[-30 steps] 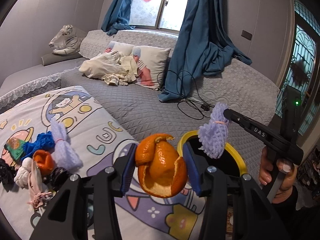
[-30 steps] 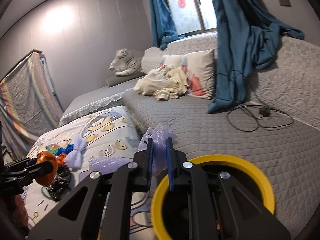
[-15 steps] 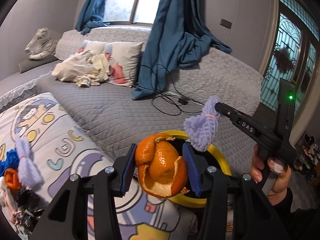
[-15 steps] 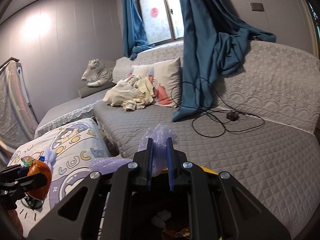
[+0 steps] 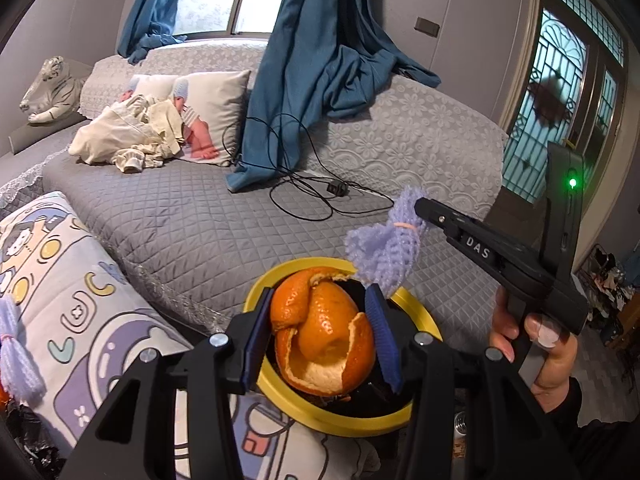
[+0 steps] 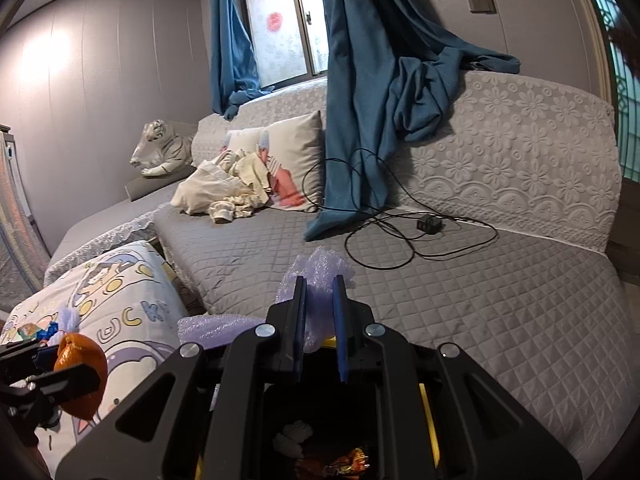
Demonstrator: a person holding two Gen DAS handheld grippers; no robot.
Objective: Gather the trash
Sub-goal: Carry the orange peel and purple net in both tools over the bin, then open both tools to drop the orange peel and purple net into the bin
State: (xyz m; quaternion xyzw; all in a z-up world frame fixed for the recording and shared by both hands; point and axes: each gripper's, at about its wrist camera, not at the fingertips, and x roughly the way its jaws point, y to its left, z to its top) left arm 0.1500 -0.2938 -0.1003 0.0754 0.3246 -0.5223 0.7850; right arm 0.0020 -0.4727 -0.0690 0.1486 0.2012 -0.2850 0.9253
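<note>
Over yellow bin point(image 5: 420, 312), upright peel point(image 5: 324, 336)

A bin point(image 5: 424, 320) stands before the sofa point(image 5: 192, 216), right of a printed cushion point(image 5: 80, 312) — orange peel point(image 5: 324, 340) and foam netting point(image 5: 384, 248) above its rim, a cable point(image 5: 304, 196) on the seat behind.

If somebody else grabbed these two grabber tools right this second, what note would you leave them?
Left gripper: shut on the orange peel, held above the yellow-rimmed bin.
Right gripper: shut on a purple foam net, also over the bin's opening.
Done: both pieces carried to the bin; some wrappers already lie inside.
Left: open both grippers to drop them in. Then return to the cartoon blanket, where another purple foam net and more bits at its edge wait.
</note>
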